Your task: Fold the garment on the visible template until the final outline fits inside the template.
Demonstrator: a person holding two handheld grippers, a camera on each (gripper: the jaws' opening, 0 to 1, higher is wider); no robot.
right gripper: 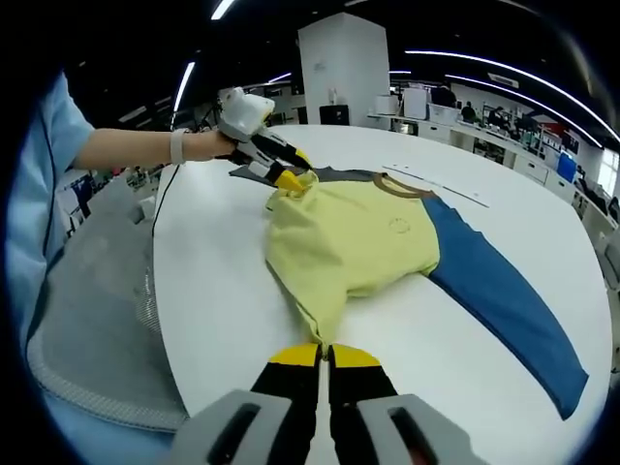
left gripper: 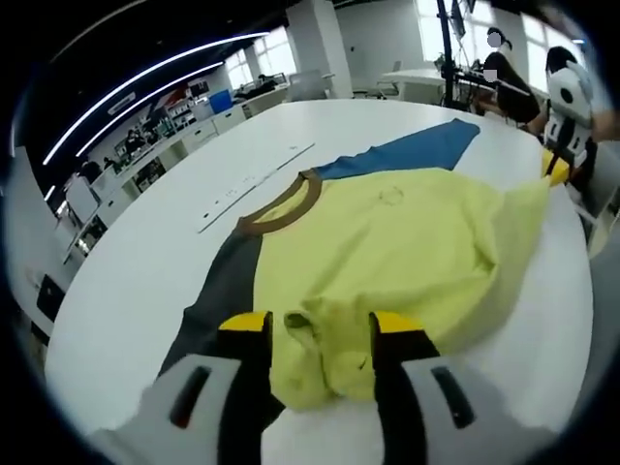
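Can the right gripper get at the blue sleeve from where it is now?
Probably not yet: the right gripper is shut on the yellow shirt hem. Once released, the blue sleeve lies flat on bare table, with nothing blocking it.

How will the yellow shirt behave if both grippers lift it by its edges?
Probably floppy: the shirt bunches between the left gripper fingers and puckers toward the right gripper. Likely light, draping rather than holding shape. The blue sleeve would probably trail on the table.

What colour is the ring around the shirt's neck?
Brown. The collar of the shirt shows best in the left gripper view.
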